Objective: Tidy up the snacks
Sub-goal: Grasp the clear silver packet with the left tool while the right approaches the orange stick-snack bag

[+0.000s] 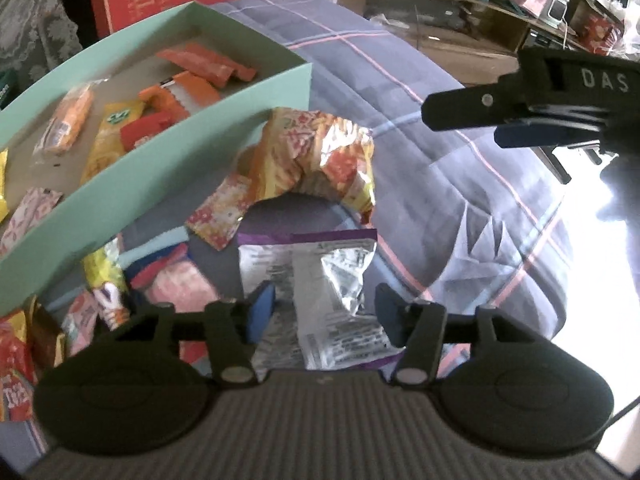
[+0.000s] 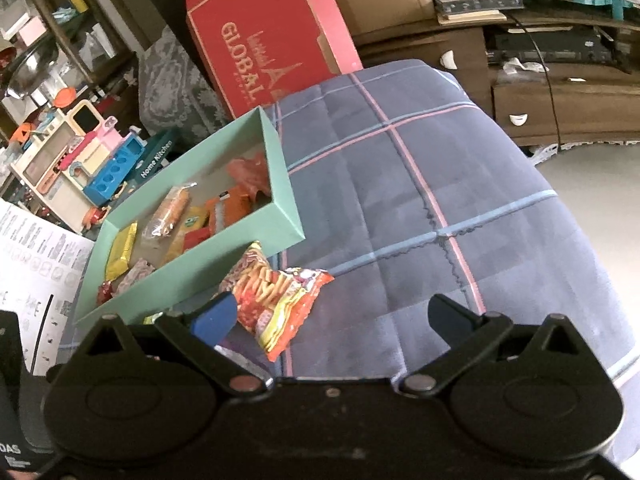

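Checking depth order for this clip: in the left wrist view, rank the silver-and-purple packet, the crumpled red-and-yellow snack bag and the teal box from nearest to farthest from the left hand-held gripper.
1. Silver-and-purple packet: lying between the left hand-held gripper fingers.
2. Crumpled red-and-yellow snack bag: just beyond it, centre.
3. Teal box: behind, upper left, already holding snacks.

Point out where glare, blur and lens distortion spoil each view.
Left wrist view: window glare burns out the right edge of the blanket and flares on the silver packet; the far shelves are blurred. Right wrist view: even light, only the floor at right washed out; fisheye bends the teal box walls in both.
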Demonstrator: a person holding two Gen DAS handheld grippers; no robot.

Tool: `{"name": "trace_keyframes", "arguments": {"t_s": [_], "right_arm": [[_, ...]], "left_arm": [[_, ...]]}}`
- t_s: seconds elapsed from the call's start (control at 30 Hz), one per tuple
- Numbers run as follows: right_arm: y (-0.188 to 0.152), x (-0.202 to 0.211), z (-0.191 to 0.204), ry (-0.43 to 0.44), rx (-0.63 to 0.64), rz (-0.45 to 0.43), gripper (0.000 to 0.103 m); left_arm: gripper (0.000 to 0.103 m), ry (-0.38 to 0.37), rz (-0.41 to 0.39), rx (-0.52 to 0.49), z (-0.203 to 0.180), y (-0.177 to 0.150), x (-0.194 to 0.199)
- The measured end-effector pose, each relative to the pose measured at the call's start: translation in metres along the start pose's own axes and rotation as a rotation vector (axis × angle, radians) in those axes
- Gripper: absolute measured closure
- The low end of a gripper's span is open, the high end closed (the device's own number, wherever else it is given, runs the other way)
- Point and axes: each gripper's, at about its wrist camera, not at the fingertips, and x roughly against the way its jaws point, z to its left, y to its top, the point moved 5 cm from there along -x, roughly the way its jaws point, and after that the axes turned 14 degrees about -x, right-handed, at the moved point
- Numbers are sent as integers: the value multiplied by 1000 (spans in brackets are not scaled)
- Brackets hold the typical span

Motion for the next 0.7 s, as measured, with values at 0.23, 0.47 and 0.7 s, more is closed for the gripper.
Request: {"name": "trace_keyframes", "arguments": {"t_s": [0.23, 0.47, 0.7], "right_arm": [[-2, -17, 37, 47, 116, 17, 0], [-10, -48, 81, 67, 324, 34, 0], [-34, -64, 80, -3, 484, 50, 43]], "left_arm": [[41, 15, 10, 101, 26, -13, 4], [34, 15, 20, 125, 37, -24, 7], [29, 10, 12, 116, 34, -25, 5]]}}
